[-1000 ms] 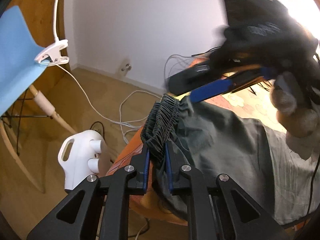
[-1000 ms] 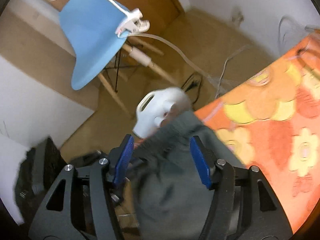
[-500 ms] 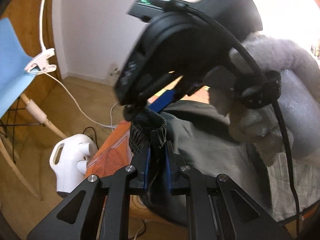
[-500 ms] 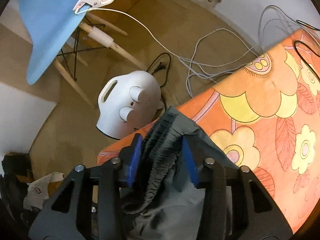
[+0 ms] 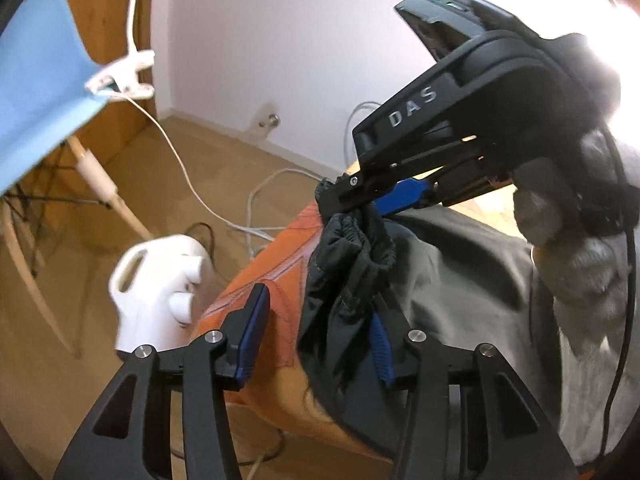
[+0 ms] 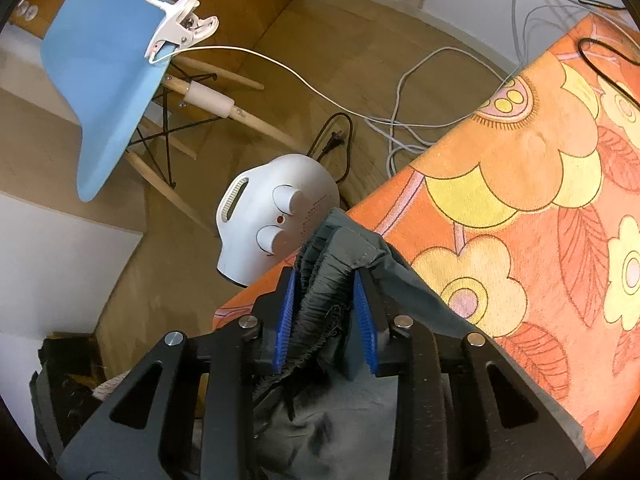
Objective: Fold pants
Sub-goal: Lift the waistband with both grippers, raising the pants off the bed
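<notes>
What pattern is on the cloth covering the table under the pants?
The cloth is orange with large yellow flowers and red-outlined leaves; the right wrist view shows it best.

Pants bunched at the corner of the patterned cloth, heater on the floor just beside, chair beyond

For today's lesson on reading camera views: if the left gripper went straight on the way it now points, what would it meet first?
Probably the bunched waistband of the pants, just ahead of the left gripper, whose jaws have just been opening. The right gripper sits directly beyond it, though depth is uncertain.
</notes>
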A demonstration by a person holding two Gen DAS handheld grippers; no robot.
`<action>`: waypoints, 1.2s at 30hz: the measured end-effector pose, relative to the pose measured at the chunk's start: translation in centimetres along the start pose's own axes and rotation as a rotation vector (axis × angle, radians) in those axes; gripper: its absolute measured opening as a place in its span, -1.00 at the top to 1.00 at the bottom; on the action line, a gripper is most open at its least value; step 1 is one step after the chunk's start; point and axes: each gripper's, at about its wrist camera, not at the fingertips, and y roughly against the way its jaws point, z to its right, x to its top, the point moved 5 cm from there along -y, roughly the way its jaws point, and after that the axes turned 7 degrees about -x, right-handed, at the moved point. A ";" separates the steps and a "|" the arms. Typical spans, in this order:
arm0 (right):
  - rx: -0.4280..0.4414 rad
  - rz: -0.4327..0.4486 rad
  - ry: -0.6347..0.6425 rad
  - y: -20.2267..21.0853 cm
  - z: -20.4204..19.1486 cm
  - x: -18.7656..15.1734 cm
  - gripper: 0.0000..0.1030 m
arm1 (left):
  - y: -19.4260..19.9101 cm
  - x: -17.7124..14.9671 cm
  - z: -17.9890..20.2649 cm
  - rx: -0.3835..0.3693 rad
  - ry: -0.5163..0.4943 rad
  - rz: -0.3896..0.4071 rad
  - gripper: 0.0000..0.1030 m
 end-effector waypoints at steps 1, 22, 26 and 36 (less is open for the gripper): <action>0.005 -0.001 -0.003 0.1 0.1 -0.1 0.41 | -0.2 0.1 0.1 -0.015 0.004 -0.002 0.11; 0.050 -0.136 -0.098 3.4 1.1 -1.0 -0.12 | 3.1 0.4 7.3 -0.084 -0.325 0.163 0.79; -0.028 -0.142 -0.058 3.8 0.9 -2.3 0.19 | 4.2 0.0 9.5 -0.114 -0.383 0.167 0.79; -0.036 0.048 -0.106 15.4 2.0 -4.2 0.67 | 10.7 4.1 14.8 -0.362 -0.383 0.225 0.79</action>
